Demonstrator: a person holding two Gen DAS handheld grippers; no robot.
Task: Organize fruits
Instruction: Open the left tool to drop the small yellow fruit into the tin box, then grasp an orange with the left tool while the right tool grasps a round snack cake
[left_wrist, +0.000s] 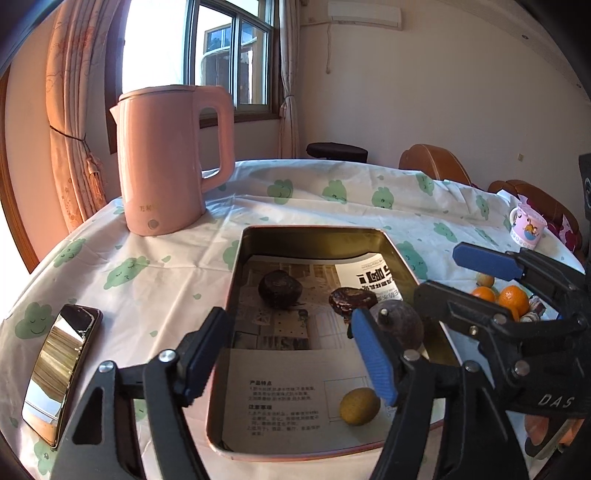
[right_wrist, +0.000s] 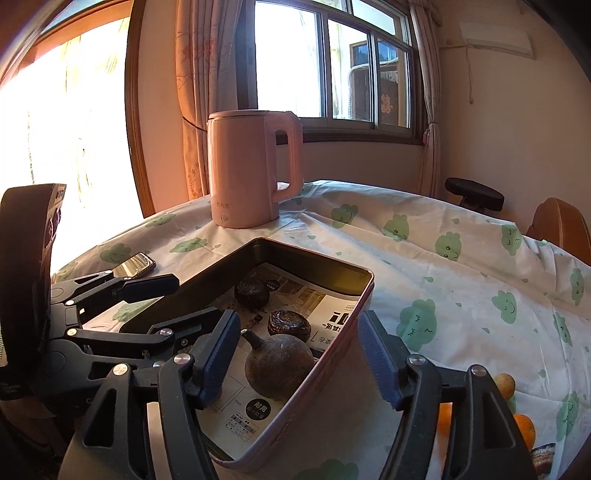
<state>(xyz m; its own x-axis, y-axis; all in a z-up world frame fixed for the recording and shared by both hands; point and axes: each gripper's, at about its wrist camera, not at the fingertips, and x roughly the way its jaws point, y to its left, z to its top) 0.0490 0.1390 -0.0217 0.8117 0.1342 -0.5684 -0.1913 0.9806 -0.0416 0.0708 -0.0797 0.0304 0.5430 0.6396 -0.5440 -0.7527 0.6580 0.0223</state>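
A rectangular metal tin (left_wrist: 236, 280) (right_wrist: 332, 343) lined with printed paper sits on the table. It holds two dark wrinkled fruits (left_wrist: 279, 288) (left_wrist: 349, 300), a brown round fruit with a stem (left_wrist: 400, 323) (right_wrist: 277, 363) and a small yellow-green fruit (left_wrist: 359, 405). Several oranges (left_wrist: 511, 299) (right_wrist: 524, 428) lie on the cloth to the tin's right. My left gripper (left_wrist: 291, 354) is open and empty above the tin. My right gripper (right_wrist: 301, 356) is open and empty over the tin's near right edge; it also shows in the left wrist view (left_wrist: 458, 284).
A pink electric kettle (left_wrist: 166, 158) (right_wrist: 251, 166) stands behind the tin. A phone (left_wrist: 59, 369) (right_wrist: 135, 266) lies left of the tin. A small printed cup (left_wrist: 526, 225) stands at the far right. Chairs (left_wrist: 432, 162) stand beyond the cloud-patterned tablecloth (right_wrist: 443, 280).
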